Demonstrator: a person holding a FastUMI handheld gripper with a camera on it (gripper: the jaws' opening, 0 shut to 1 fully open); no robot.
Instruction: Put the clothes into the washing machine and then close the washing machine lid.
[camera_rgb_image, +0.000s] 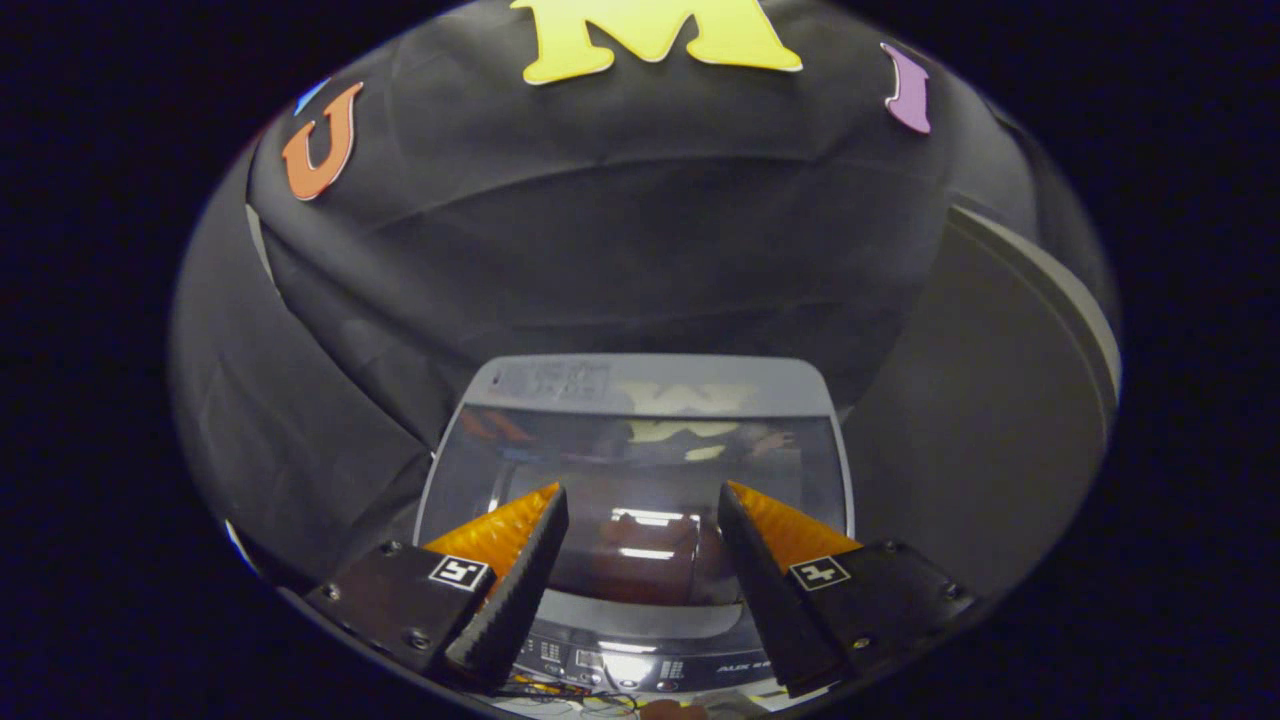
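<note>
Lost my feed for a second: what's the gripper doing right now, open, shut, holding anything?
Gripper: open, holding nothing, fingers spread above the washing machine's closed glass lid.

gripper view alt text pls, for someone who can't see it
A grey top-loading washing machine with its glossy dark glass lid down sits just ahead of the open gripper, whose fingers are spread and hold nothing. Black cloth wall behind.

drum contents blurred beneath glossy lid (640, 470)
</note>
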